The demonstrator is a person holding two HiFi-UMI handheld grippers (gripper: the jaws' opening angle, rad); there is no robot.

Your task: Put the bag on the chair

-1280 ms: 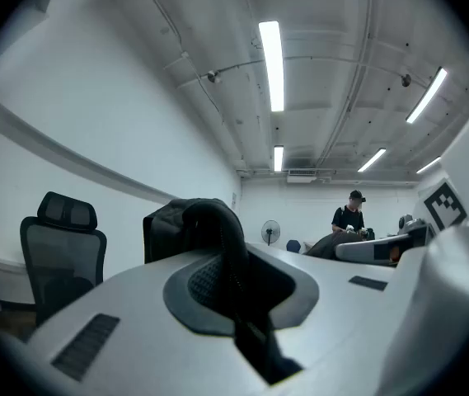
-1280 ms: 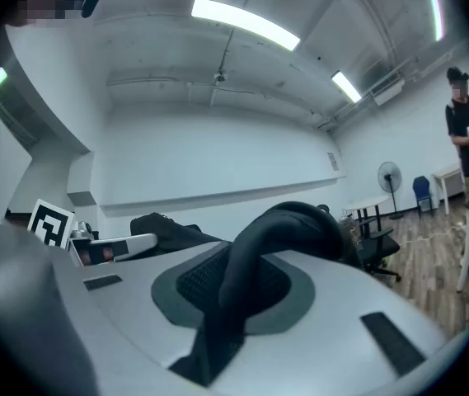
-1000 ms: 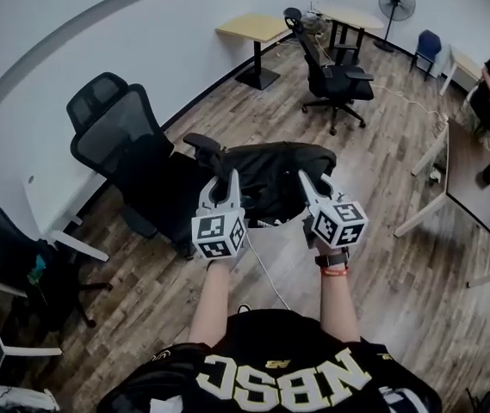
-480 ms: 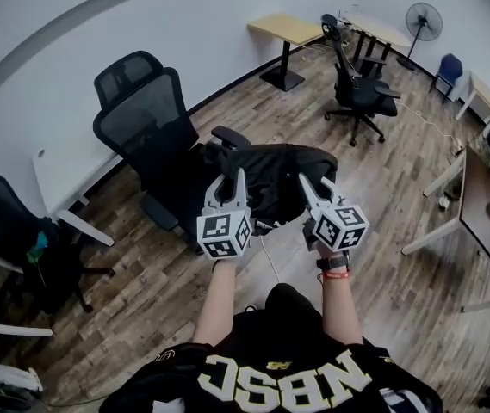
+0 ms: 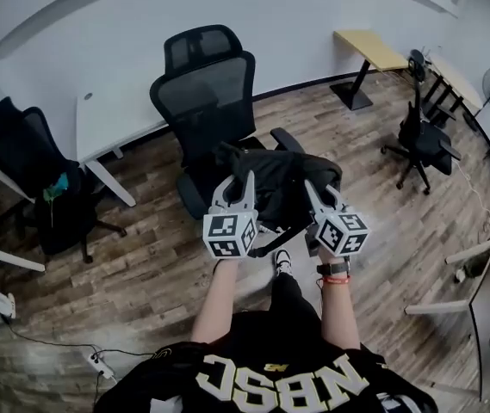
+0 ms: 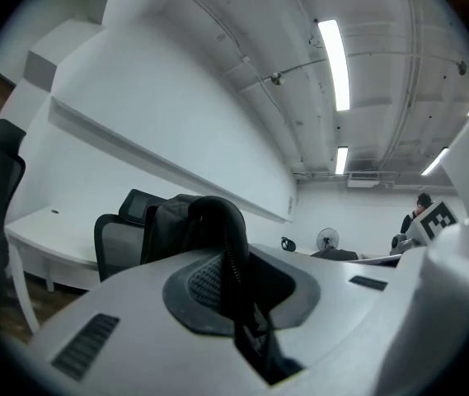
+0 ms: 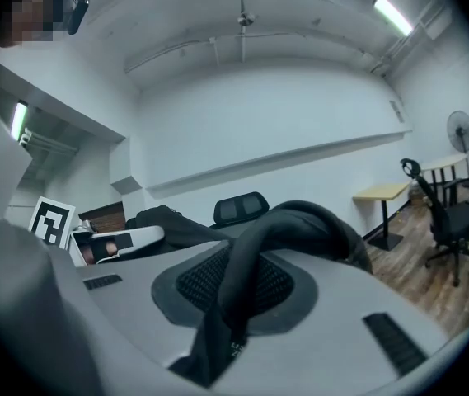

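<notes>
1. Black bag (image 5: 281,179) hangs between both grippers, right in front of the mesh office chair (image 5: 203,84).
2. Left gripper (image 5: 241,181) and right gripper (image 5: 314,189) each clamp one of its straps (image 6: 227,246).
3. Wood floor (image 5: 154,252) lies open on both sides.

The black jersey (image 5: 270,379) bore white lettering; above the jersey sat a dark watch (image 5: 334,268). The grey left gripper (image 5: 238,181) and right gripper (image 5: 313,189) carried black-and-white marker cubes (image 5: 230,233).

Black bag (image 5: 281,177), black mesh-backed chair (image 5: 206,93), brown wood-grain plank floor (image 5: 141,248) and plain white wall (image 5: 313,7) fill the room.
</notes>
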